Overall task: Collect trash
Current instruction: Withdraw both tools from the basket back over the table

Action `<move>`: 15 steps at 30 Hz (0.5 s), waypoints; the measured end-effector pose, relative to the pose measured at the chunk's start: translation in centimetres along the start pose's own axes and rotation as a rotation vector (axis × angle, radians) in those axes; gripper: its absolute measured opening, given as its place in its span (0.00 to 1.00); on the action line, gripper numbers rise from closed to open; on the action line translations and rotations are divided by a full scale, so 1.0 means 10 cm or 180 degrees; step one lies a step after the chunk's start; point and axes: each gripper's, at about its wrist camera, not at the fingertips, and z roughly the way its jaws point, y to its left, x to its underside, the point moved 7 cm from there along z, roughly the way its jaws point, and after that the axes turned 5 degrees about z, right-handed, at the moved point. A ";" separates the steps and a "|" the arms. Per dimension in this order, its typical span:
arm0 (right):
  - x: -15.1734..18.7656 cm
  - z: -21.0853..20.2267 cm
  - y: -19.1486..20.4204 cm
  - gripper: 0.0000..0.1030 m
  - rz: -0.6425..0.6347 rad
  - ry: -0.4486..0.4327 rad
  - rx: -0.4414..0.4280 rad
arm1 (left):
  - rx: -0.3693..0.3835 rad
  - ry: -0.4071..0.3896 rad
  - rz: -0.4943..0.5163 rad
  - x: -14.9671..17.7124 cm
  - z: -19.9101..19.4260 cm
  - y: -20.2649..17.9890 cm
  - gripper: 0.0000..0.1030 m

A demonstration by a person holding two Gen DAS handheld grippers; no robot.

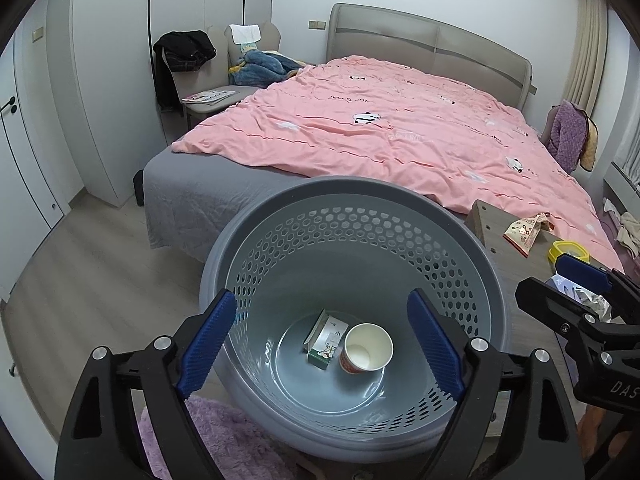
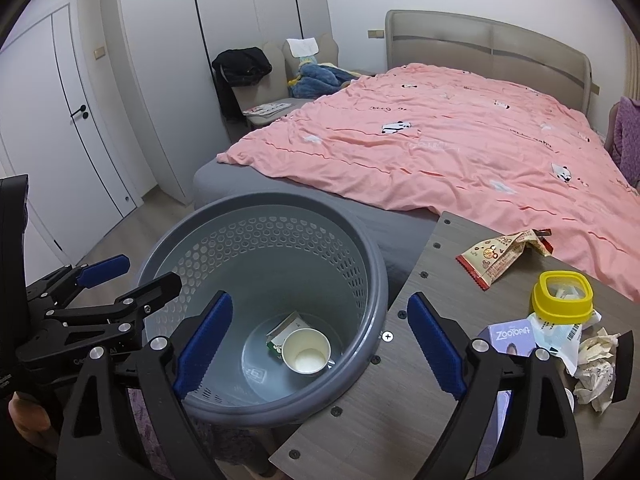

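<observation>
1. The grey bin holds a paper cup and a small carton.
2. Left gripper, spread and empty, hangs directly above both.
3. Right gripper, also spread and empty, straddles the bin's rim; a wrapper lies ahead to its right.

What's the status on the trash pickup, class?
Both grippers, left and right, open, empty. Paper cup and carton in bin. Wrapper still on table. Nothing blocking.
</observation>
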 end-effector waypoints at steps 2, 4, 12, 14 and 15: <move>0.00 -0.03 -0.03 0.85 0.0021 -0.0012 0.0005 | 0.0003 -0.0013 0.0012 -0.01 -0.02 -0.02 0.81; -0.01 -0.05 -0.05 0.85 0.0040 -0.0026 0.0009 | 0.0017 -0.0024 0.0018 -0.01 -0.05 -0.03 0.82; 0.04 -0.19 -0.14 0.86 0.0103 -0.0075 0.0029 | 0.0082 -0.0042 0.0034 0.00 -0.12 -0.13 0.84; 0.05 -0.22 -0.18 0.86 0.0128 -0.0087 0.0037 | 0.0104 -0.0038 0.0048 0.00 -0.14 -0.17 0.84; 0.06 -0.24 -0.21 0.86 0.0143 -0.0097 0.0044 | 0.0116 -0.0044 0.0054 0.01 -0.14 -0.19 0.84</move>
